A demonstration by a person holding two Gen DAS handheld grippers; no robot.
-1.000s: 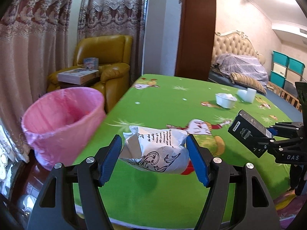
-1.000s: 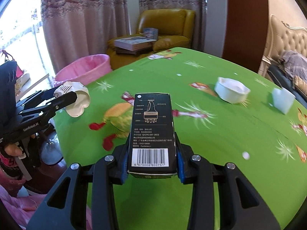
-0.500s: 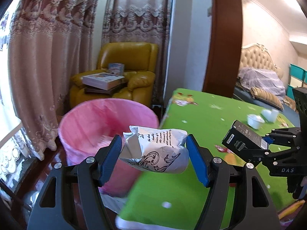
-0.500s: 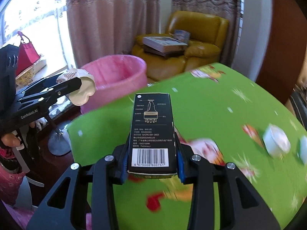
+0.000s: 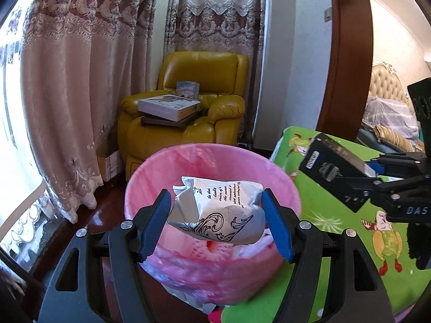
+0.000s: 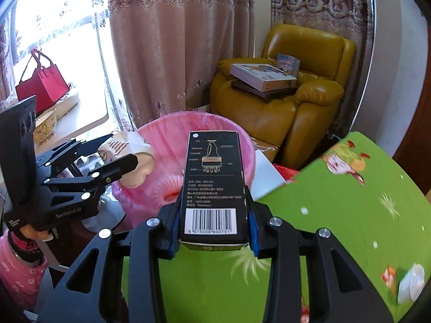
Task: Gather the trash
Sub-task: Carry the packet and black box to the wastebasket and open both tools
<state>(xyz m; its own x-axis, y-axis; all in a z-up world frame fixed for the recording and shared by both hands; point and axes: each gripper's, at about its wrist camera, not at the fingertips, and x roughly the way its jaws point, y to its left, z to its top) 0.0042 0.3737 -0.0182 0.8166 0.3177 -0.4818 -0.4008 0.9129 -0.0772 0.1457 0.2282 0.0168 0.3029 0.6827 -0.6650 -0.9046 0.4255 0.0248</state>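
My left gripper (image 5: 216, 222) is shut on a crumpled white paper cup (image 5: 218, 212) with black print and holds it over the mouth of the pink-lined trash bin (image 5: 150, 169). My right gripper (image 6: 212, 223) is shut on a black box (image 6: 212, 183) with a barcode, held above the table edge and pointing at the bin (image 6: 172, 129). The box also shows at the right of the left wrist view (image 5: 334, 172). The left gripper with the cup (image 6: 126, 158) shows at the left of the right wrist view. Some trash lies in the bin.
The green cartoon-print table (image 6: 336, 215) is to the right of the bin. A yellow armchair (image 5: 194, 107) with books stands behind it, before curtains (image 5: 67, 80). A white bowl (image 6: 412, 285) sits on the table. A red bag (image 6: 43, 83) is at the window.
Both grippers swung left from over the table to the bin. The cup now hangs over the bin's mouth, and the box has come close to the bin's rim.
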